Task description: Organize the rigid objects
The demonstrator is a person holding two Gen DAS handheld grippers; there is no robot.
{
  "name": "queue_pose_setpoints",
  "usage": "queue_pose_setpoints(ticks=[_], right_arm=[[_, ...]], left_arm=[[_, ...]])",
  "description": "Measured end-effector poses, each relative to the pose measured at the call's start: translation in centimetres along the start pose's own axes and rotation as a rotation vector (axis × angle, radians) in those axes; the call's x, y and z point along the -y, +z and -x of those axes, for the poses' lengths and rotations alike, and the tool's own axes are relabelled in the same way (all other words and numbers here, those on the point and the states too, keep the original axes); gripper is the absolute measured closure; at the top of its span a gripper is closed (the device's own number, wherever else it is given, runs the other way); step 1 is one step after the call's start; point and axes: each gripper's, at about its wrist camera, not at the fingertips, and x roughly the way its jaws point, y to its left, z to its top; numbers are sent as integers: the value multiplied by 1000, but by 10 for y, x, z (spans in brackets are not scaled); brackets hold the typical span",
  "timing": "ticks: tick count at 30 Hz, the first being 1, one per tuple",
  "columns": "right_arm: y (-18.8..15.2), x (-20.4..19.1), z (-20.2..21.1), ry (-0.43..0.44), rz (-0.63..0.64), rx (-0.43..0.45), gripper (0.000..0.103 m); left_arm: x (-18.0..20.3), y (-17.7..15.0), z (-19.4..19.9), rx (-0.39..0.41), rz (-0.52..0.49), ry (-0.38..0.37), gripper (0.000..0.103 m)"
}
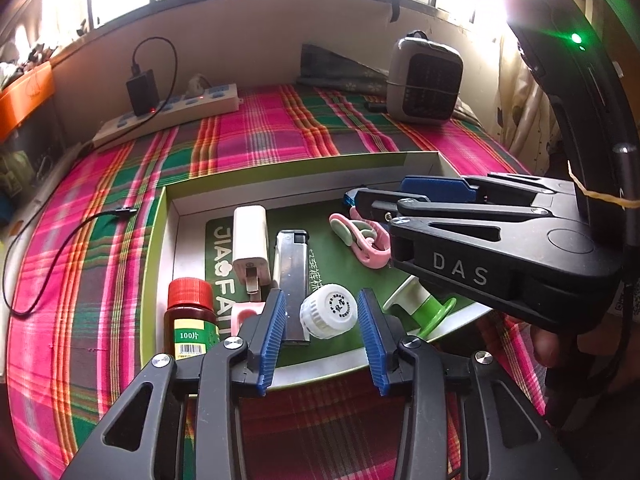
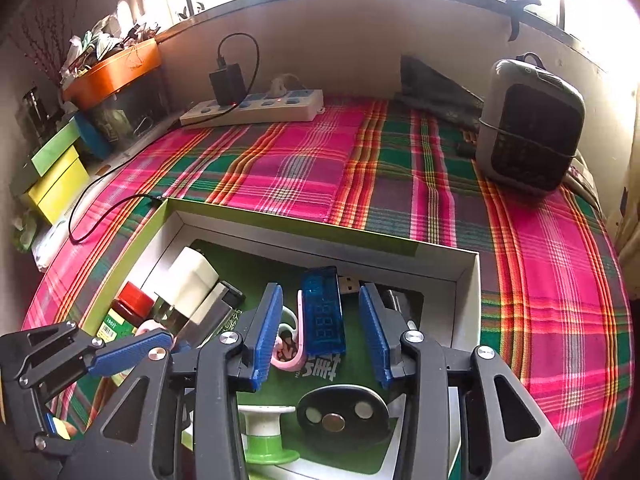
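Most of the sorting looks done: the box [image 1: 160, 240] already holds the items, and nothing loose shows on the plaid cloth [image 1: 280, 128] around it. From left to right sit the brown bottle [image 1: 191, 320], the white charger [image 1: 251, 240], the lighter [image 1: 292, 276], the white cap [image 1: 329, 311], the pink clip [image 1: 366, 240] and the green spool [image 1: 424, 308]. The left gripper [image 1: 322, 332] stands released, its jaws either side of the cap without pressing it. The right gripper [image 2: 320, 328] is likewise open around the blue USB meter [image 2: 322, 308], which lies in the box. Little seems left beyond withdrawing.
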Motion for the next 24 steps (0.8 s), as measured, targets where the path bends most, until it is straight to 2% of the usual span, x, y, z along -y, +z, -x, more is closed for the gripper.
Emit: queue_pose_setpoints(ticks=[12,17,24], right_arm=[[-13,-2,35,-7,-31,47,62],[-25,-4,53,-9,-41,71,61],[-45,-10,71,-17,-45,84,61]], left_arm=[[-1,-12,29,29,36,19,66],[-2,-21,46,76,52,95,66],[-5,-39,61,83,81,114,66]])
